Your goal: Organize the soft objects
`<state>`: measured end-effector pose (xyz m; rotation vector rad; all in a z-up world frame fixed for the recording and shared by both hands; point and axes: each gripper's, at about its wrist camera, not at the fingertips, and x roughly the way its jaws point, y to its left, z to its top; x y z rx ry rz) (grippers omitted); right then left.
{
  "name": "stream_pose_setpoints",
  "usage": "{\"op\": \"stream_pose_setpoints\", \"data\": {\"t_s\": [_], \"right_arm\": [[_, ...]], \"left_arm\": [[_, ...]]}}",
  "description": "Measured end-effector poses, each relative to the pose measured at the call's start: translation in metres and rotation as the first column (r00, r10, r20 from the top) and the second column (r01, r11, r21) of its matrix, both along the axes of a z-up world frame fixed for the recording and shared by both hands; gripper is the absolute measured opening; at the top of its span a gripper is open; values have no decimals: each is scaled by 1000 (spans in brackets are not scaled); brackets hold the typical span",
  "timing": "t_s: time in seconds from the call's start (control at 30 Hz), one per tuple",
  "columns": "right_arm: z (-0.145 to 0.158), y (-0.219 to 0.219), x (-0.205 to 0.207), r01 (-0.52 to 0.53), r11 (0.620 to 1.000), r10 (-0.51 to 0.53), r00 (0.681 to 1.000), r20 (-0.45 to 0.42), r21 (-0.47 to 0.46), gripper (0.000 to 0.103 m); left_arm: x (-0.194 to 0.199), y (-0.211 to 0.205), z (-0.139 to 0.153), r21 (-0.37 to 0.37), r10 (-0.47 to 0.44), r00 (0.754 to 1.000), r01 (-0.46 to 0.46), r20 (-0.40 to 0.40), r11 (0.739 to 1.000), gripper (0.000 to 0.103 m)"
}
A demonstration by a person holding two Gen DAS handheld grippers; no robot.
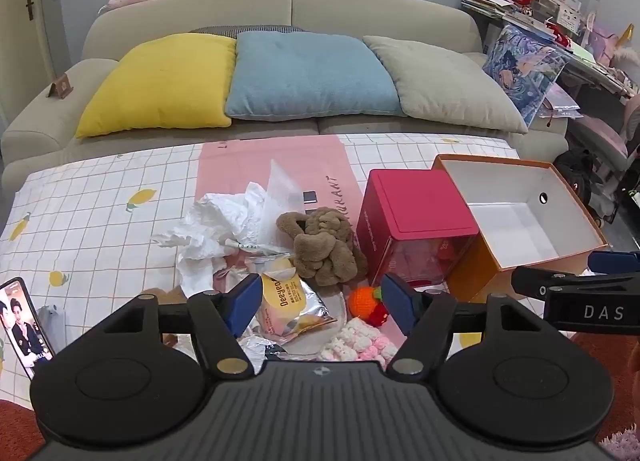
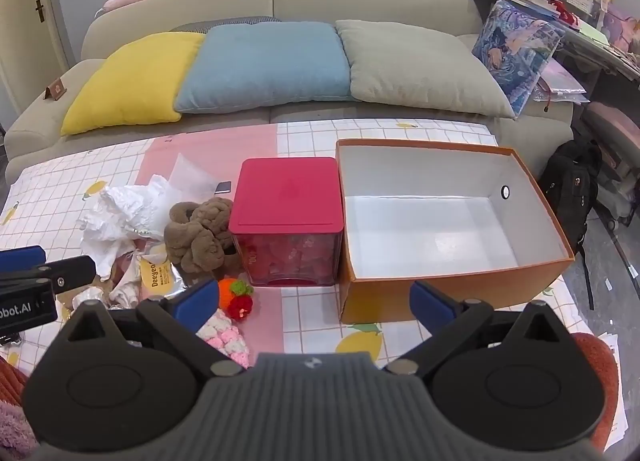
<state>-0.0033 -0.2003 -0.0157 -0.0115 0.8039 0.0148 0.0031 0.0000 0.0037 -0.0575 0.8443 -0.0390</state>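
Note:
A brown plush toy (image 1: 324,247) lies in a pile on the table, beside crumpled white tissue (image 1: 218,227), a yellow snack packet (image 1: 286,301), an orange and red crochet piece (image 1: 366,303) and a pink-white knitted piece (image 1: 356,343). My left gripper (image 1: 320,307) is open and empty, just above the packet and crochet piece. My right gripper (image 2: 314,303) is open and empty, in front of the red-lidded box (image 2: 286,197) and the empty orange box (image 2: 440,301). The plush (image 2: 198,237) and the crochet piece (image 2: 236,295) lie left of it.
A phone (image 1: 24,325) lies at the table's left edge. A sofa with yellow (image 1: 160,85), blue (image 1: 308,75) and grey (image 1: 444,85) cushions stands behind the table. A cluttered desk (image 1: 560,21) and a black backpack (image 2: 572,189) are at the right.

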Motion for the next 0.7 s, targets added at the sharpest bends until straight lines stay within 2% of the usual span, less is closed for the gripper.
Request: {"op": "stream_pose_setpoints", "data": {"t_s": [0.7], "right_arm": [[-4, 2, 0, 4, 1000, -4, 1000, -9, -7, 100]], "left_arm": [[-1, -3, -4, 8, 4, 1000, -4, -12, 1000, 80]]}}
